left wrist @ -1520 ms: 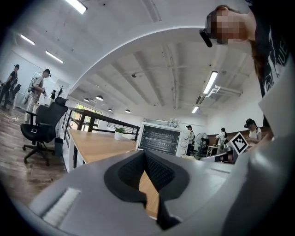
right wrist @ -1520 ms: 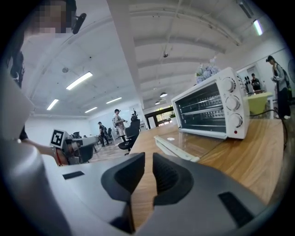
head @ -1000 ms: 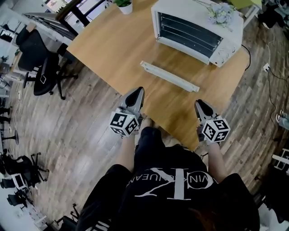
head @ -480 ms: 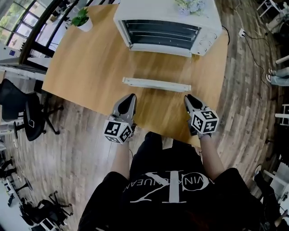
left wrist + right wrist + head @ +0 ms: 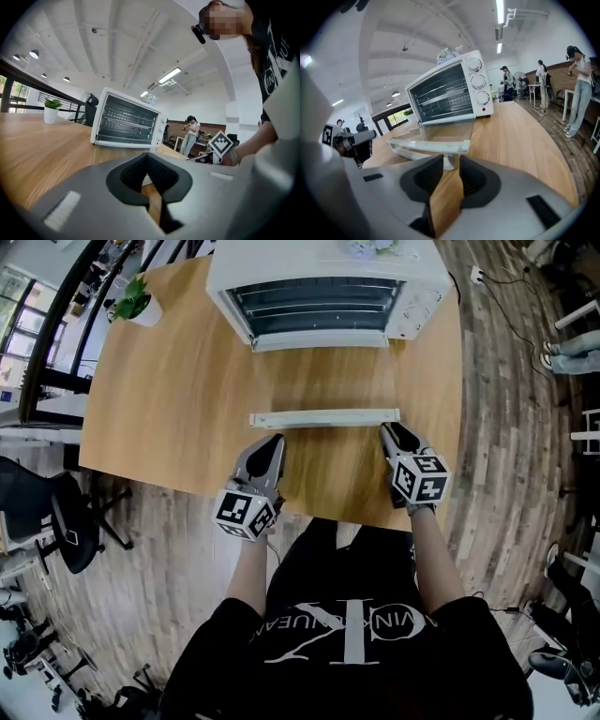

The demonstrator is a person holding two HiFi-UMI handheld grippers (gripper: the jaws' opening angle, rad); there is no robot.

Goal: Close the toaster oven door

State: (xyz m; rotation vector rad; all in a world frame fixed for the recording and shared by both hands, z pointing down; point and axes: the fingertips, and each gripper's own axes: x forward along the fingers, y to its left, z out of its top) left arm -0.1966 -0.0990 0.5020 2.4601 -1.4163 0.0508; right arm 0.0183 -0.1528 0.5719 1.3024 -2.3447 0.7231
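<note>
The white toaster oven (image 5: 417,273) (image 5: 126,124) (image 5: 450,89) stands at the far side of the wooden table (image 5: 159,409). Its glass door (image 5: 445,131) hangs fully open and lies flat toward me. The door's white bar handle (image 5: 323,417) (image 5: 429,146) runs crosswise in front. My right gripper (image 5: 387,430) (image 5: 451,161) is at the handle's right end, its jaws a narrow gap apart with nothing between them, and the handle's post is just ahead of the gap. My left gripper (image 5: 272,442) (image 5: 147,157) is shut and empty, a little short of the handle's left end.
A small potted plant (image 5: 136,306) (image 5: 50,112) sits at the table's far left corner. Pale flowers (image 5: 375,247) lie on the oven top. Office chairs (image 5: 56,521) stand on the floor to the left. People (image 5: 581,89) stand in the room beyond the table's right side.
Both grippers have moved forward over the table toward the door handle. The right one has reached the handle's right end. The door has stayed open.
</note>
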